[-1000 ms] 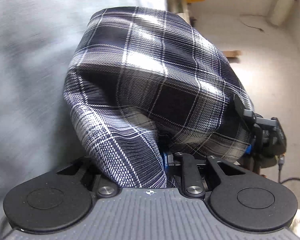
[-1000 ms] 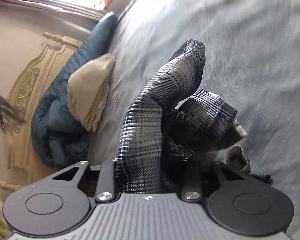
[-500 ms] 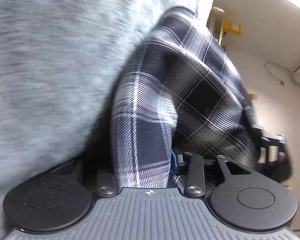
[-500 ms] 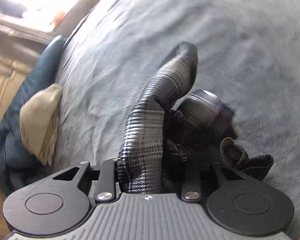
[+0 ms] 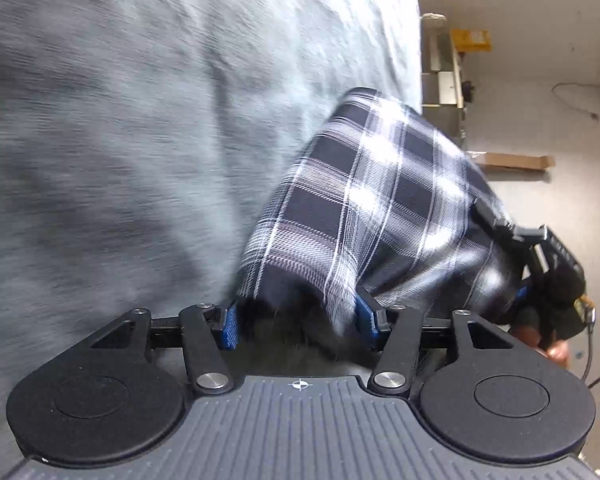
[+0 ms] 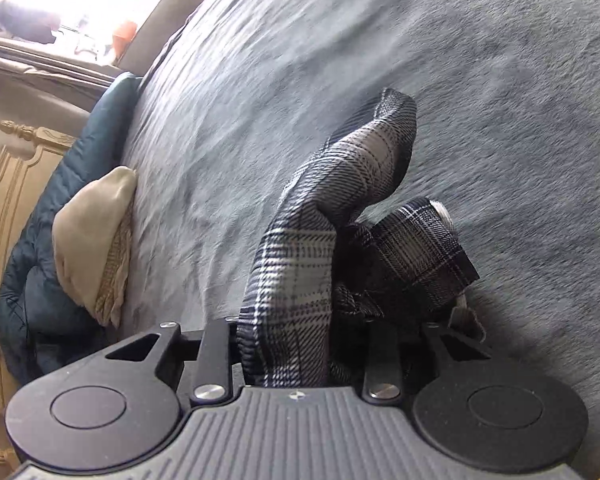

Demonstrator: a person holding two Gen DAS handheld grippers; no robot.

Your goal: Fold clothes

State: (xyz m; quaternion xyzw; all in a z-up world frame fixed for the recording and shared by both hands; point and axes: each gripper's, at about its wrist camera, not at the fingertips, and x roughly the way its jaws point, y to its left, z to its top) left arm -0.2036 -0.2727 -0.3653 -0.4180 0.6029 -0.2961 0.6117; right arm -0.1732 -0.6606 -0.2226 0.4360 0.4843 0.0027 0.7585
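A grey-blue bed (image 5: 140,140) filled both wrist views as I worked a dark plaid garment (image 5: 380,208) across it, the fold not yet laid. Against the carved headboard (image 6: 4,200) sat a teal quilt (image 6: 40,280) with a beige cushion (image 6: 92,236) resting on it, well clear of the work.

The garment hung bunched above the bed cover between my two tools, its near edge draped over the left gripper (image 5: 298,326) and its far end running to the right gripper (image 5: 540,256), visible at the right of the left wrist view.

The change was on the left: a second earlier the cloth was clamped there, and the jaws had just been opening, so that the blue pads (image 5: 228,326) stood apart with the plaid hem loose between them, touching only the right-hand pad. I judged that corner released, or about to drop.

On the right gripper (image 6: 300,356) the jaws stayed closed on a thick roll of the plaid, a cuff (image 6: 420,248) curling beside it. The next step, I reckoned, was setting that end down and smoothing the fold flat.
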